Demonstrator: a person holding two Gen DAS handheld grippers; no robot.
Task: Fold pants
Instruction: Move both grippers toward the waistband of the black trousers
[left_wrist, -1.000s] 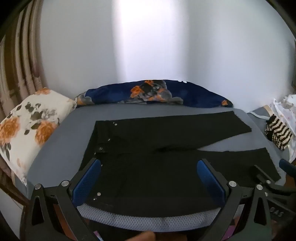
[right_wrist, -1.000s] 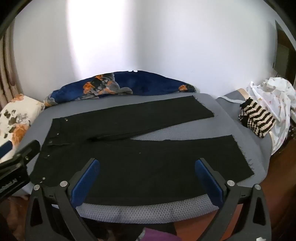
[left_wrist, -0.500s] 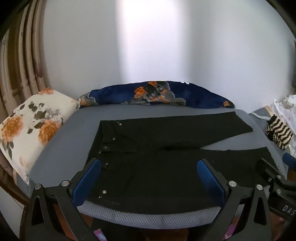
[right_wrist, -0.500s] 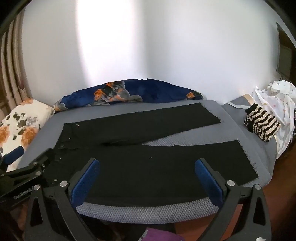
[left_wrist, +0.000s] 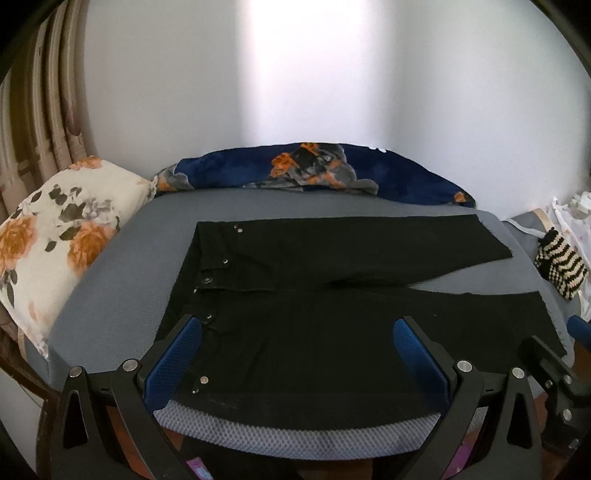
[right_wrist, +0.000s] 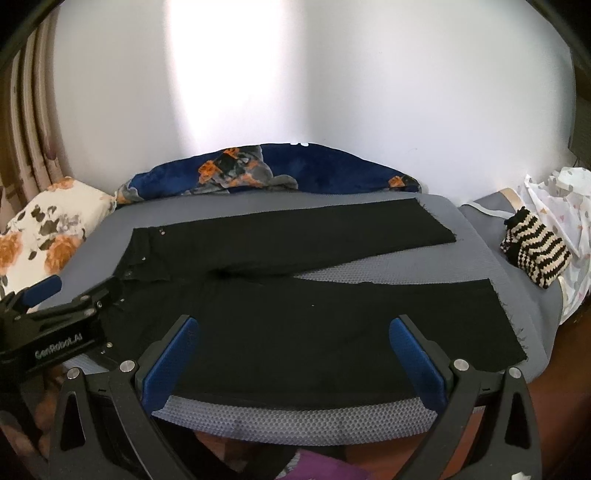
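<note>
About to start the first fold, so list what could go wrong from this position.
1. Both the left gripper and right gripper hang open off the mattress edge; a shallow pinch may miss the near leg.
2. The black pants legs are splayed apart, so hems may not line up.
3. Frayed hem threads might snag.

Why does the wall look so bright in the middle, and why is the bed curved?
Both wrist views: a washed-out band of light on the wall; fisheye lenses bow the bed and darken the corners; the black pants lose detail.
</note>
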